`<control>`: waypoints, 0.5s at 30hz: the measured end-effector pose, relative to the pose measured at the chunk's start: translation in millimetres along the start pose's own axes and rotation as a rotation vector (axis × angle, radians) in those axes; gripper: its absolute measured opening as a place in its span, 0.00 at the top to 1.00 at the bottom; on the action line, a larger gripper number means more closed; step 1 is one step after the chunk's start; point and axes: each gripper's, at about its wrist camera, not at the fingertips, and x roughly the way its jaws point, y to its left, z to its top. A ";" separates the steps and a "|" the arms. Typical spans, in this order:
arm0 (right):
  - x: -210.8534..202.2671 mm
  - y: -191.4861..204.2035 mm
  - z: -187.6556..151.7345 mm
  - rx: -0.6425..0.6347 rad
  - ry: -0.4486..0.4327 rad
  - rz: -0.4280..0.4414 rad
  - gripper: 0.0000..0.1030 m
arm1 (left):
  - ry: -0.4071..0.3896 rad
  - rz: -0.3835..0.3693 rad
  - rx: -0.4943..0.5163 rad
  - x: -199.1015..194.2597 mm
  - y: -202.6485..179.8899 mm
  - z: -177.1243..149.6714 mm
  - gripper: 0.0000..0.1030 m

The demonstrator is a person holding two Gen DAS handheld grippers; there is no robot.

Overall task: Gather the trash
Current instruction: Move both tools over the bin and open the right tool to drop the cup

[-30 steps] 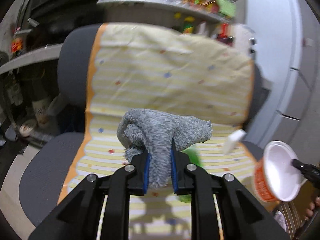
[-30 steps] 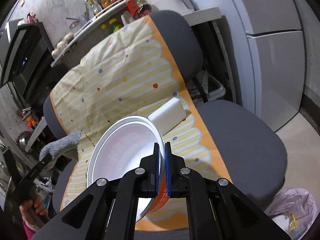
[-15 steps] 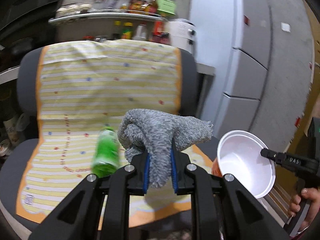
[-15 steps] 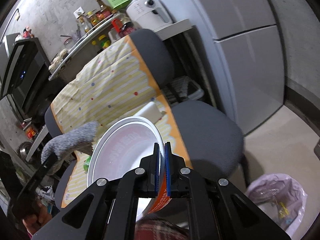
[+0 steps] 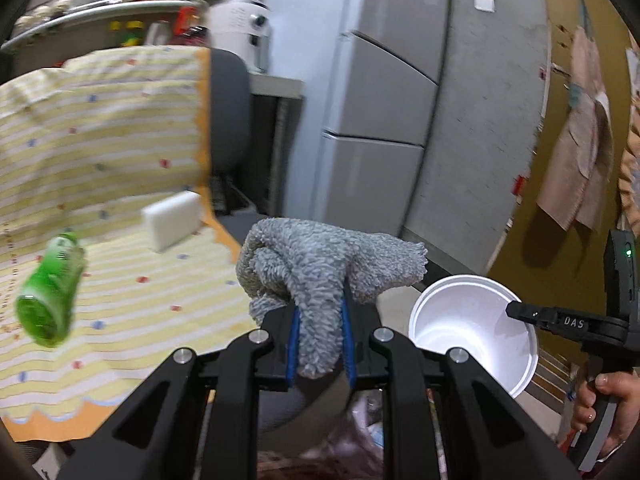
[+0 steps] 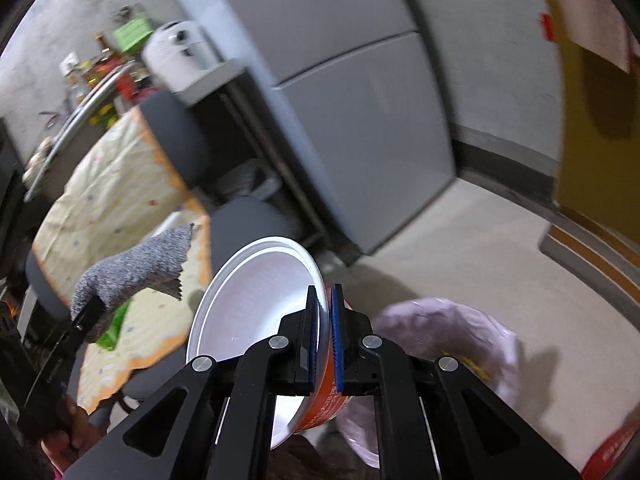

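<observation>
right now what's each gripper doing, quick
Left gripper: closed on the grey cloth.
Right gripper: closed on the rim of the white bowl, near the pink bag on the floor.

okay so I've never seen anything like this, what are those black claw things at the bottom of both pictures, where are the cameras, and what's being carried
Those black claws are hand-held grippers, not a robot: a person squeezes one in each hand, and a fisheye camera on each looks forward along its two fingers.

The left-hand camera view shows the left gripper clamped on a gray fluffy cloth. To its right you see the other tool and the person's right hand.

The right-hand camera view shows the right gripper pinching the rim of an empty instant noodle cup, white inside, orange outside. Just beyond it on the floor sits a pale pink trash bag.

On the chair, over a yellow striped cover, lie a green bottle and a white sponge block.
</observation>
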 end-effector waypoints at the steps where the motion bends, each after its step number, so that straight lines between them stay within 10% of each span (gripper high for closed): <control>1: 0.4 -10.9 -2.2 0.020 0.005 -0.019 0.93 | 0.012 -0.015 0.006 5.4 -6.0 -1.0 0.85; 5: 5.3 -32.8 -5.4 0.058 0.006 -0.056 0.89 | 0.028 -0.040 0.024 14.3 -18.9 -2.5 0.85; 9: 26.1 -57.4 -11.8 0.121 0.078 -0.081 0.60 | 0.044 -0.046 0.038 17.7 -24.3 -4.5 0.85; 15: 23.0 -62.7 -12.0 0.107 0.064 -0.106 0.60 | 0.054 -0.051 0.054 20.2 -28.6 -7.7 0.85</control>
